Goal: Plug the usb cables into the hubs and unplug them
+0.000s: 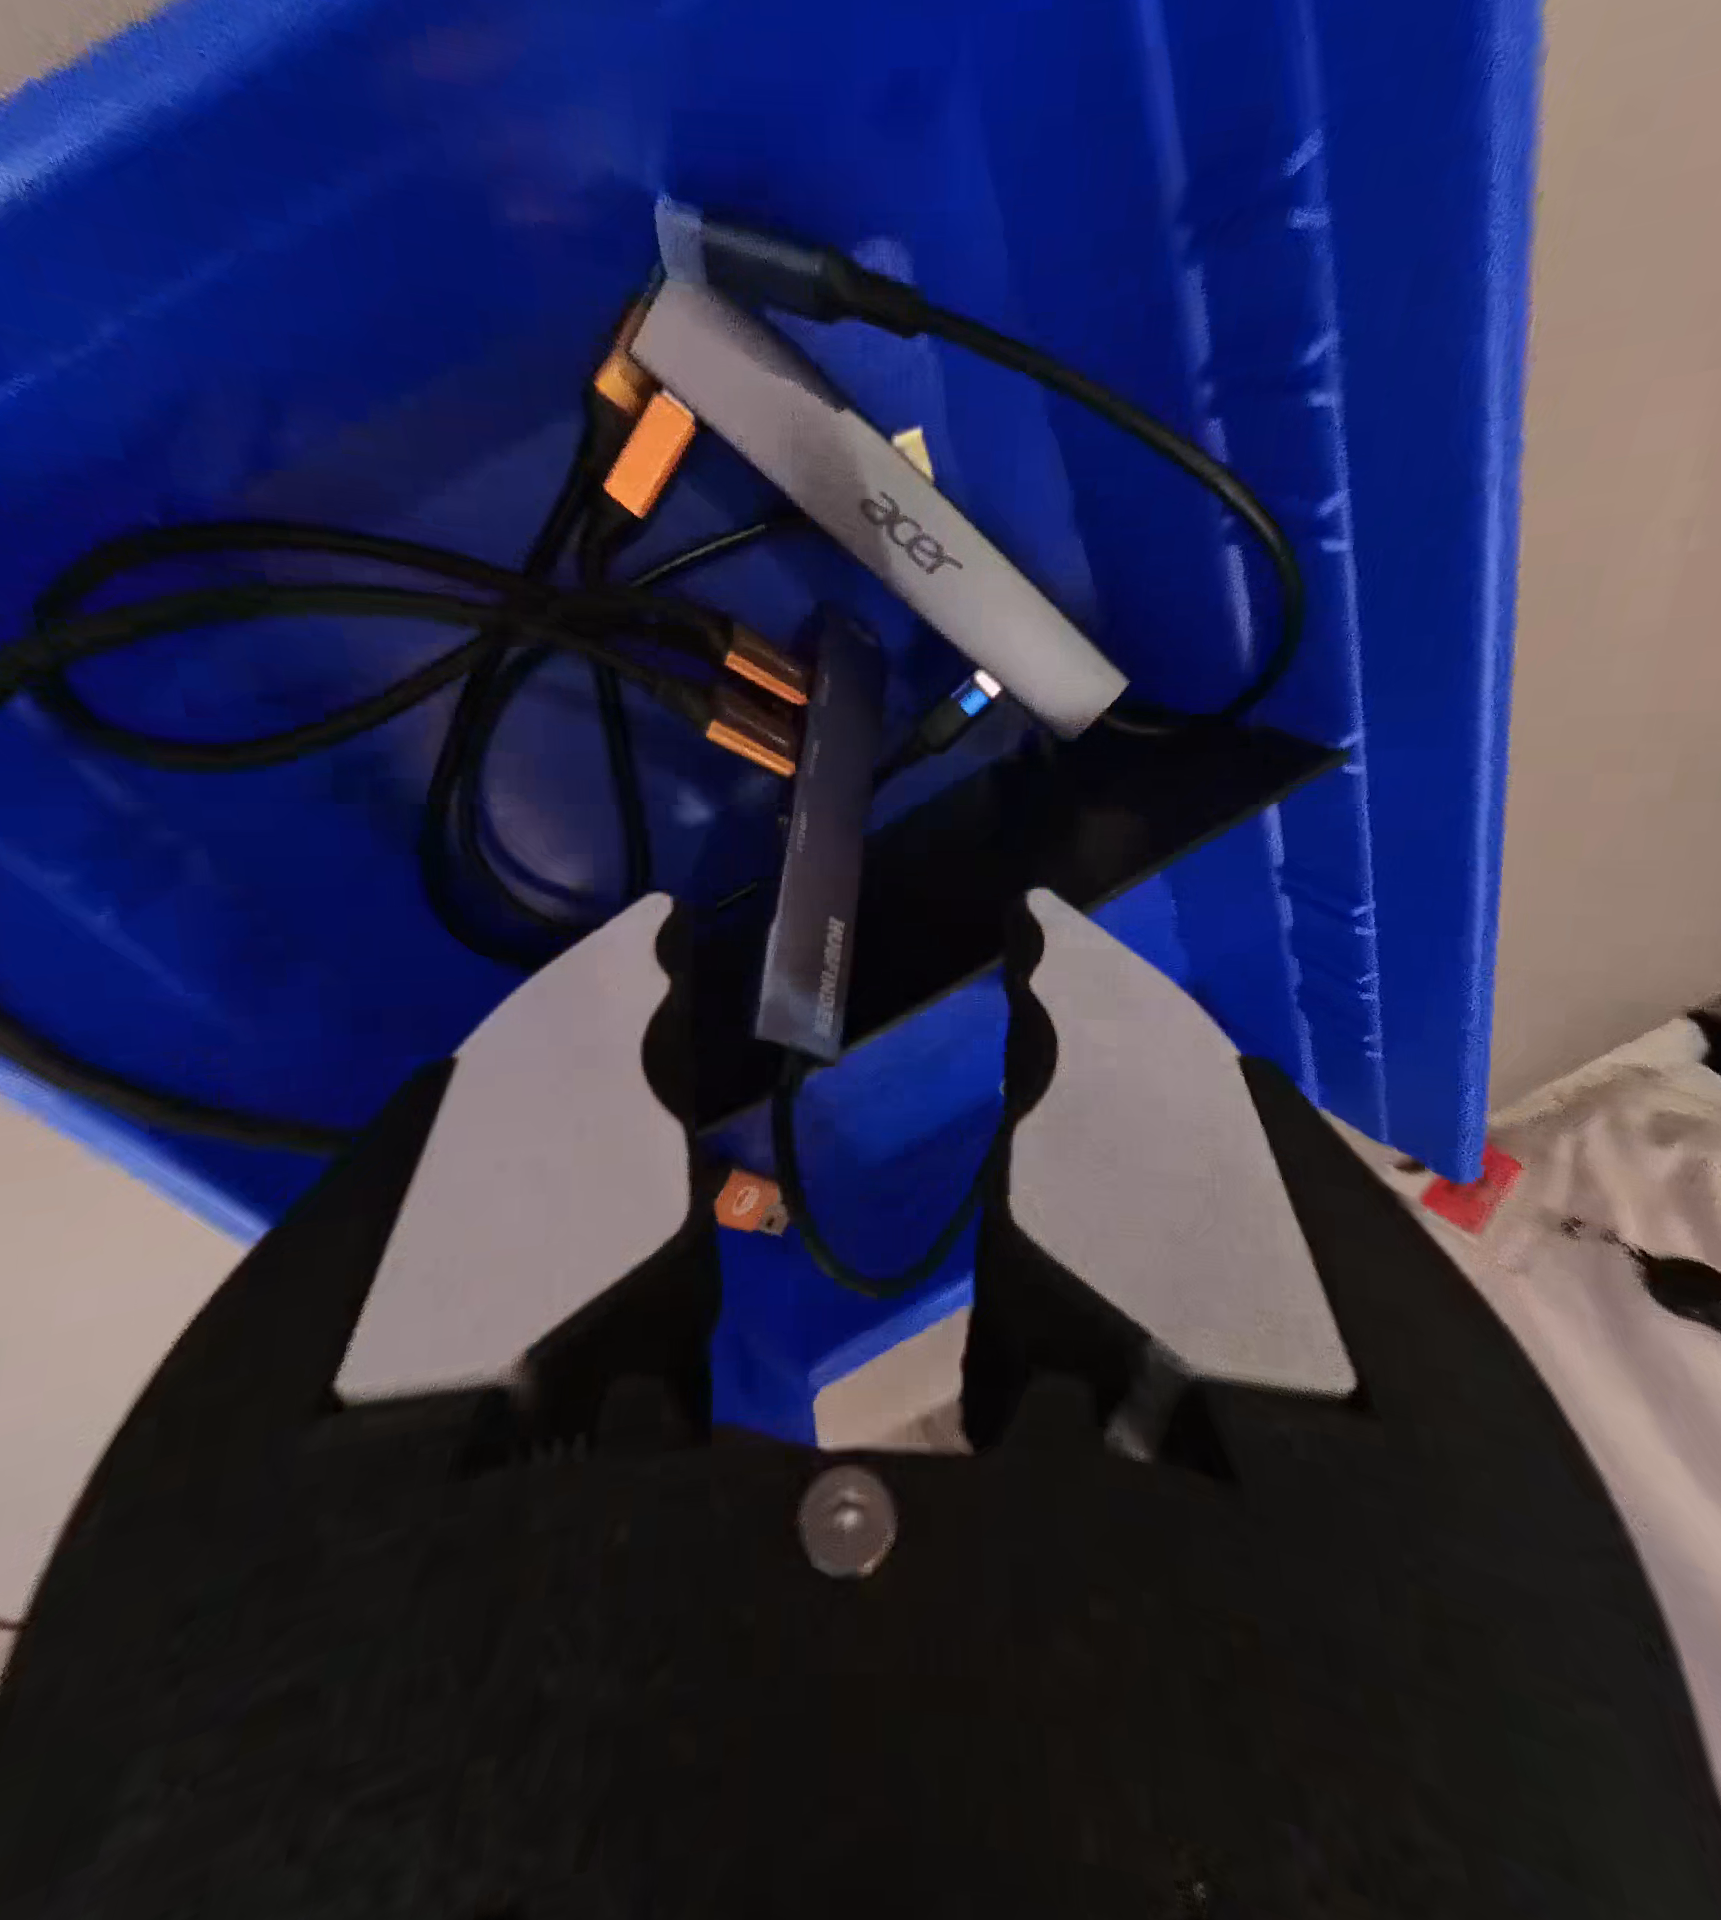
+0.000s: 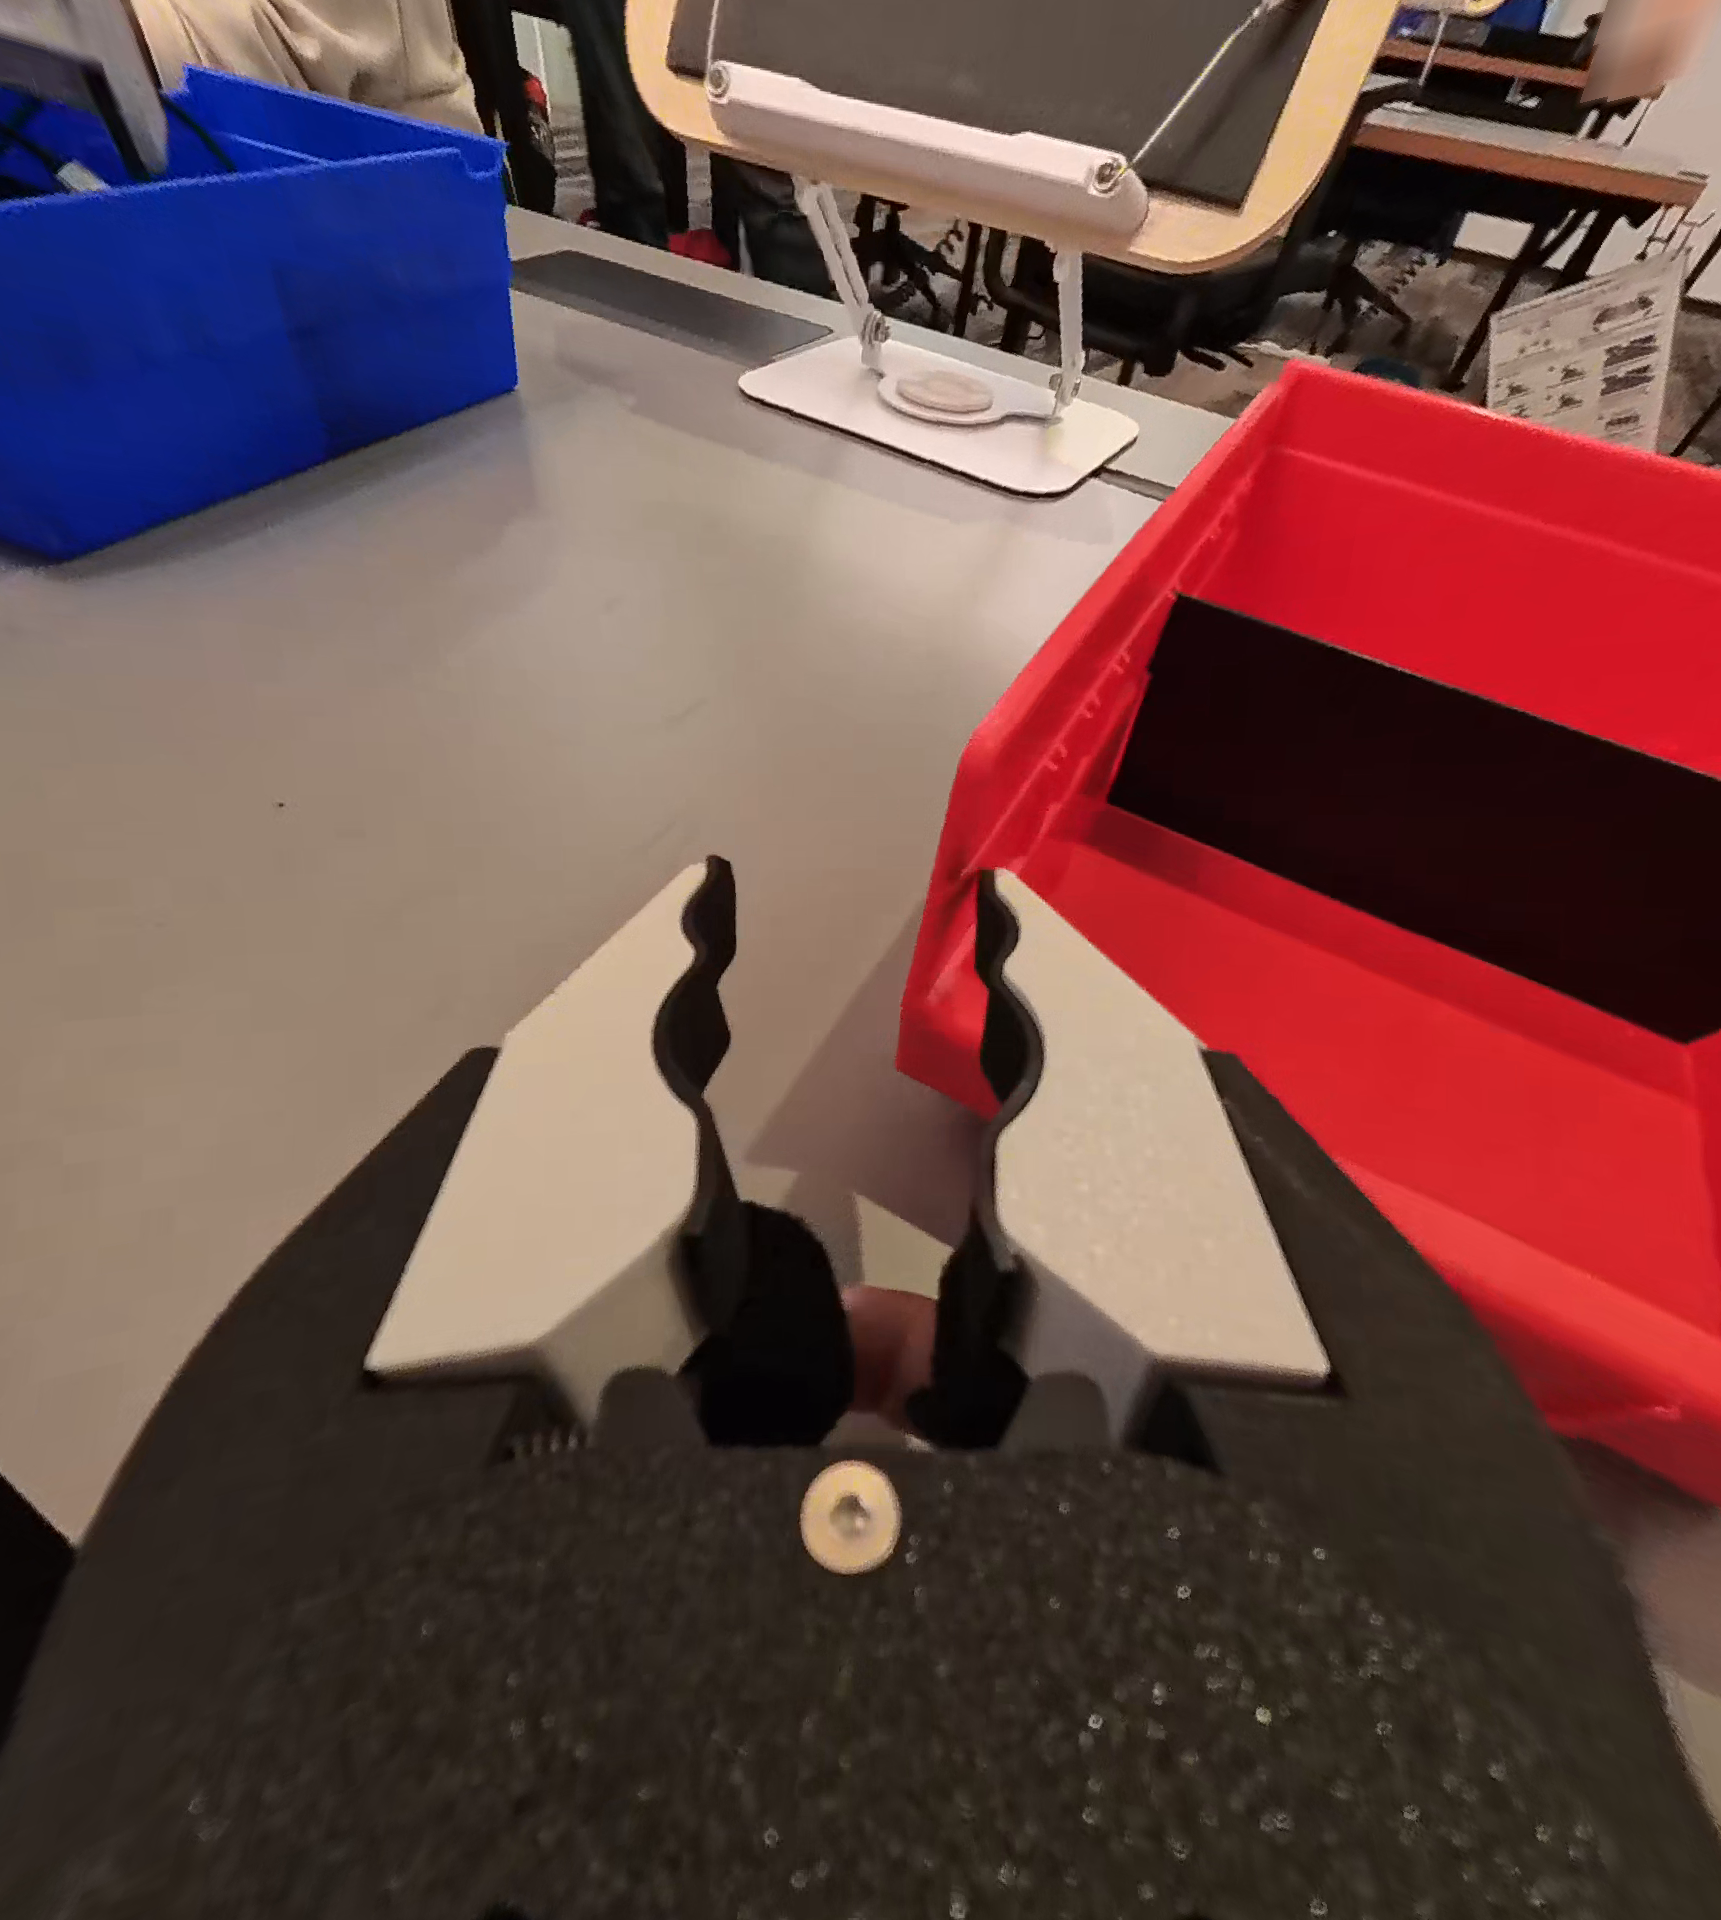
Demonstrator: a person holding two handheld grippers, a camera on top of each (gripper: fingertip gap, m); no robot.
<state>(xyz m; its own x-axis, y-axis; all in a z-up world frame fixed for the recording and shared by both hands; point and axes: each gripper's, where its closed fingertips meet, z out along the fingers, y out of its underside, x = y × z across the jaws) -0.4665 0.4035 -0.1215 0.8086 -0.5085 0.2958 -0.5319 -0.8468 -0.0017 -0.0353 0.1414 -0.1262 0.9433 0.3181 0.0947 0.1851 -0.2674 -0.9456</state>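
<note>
A blue bin point(image 1: 212, 436) fills the left wrist view, holding a tangle of black USB cables point(image 1: 243, 582) whose orange plugs point(image 1: 650, 455) sit in a silver hub point(image 1: 877, 499) and a dark hub point(image 1: 820, 831); both hubs lie inside the bin near a black divider point(image 1: 1095, 831). The left gripper point(image 1: 848, 914) hangs over the dark hub's near end, its jaws spread wide and holding nothing. The likely trouble: the looped cables could drag both hubs together if one is lifted, and a pull on a plug may simply slide an unbraced hub; a loose orange connector point(image 1: 750, 1205) below the jaws could also snag. The right gripper point(image 2: 851, 883) hovers empty over the grey table point(image 2: 316, 831), jaws apart, just beside a red bin point(image 2: 1407, 540) with its own black divider. Farther back stand a white stand point(image 2: 939, 416) carrying a wood-framed panel, with chairs and desks across a carpeted room.
</note>
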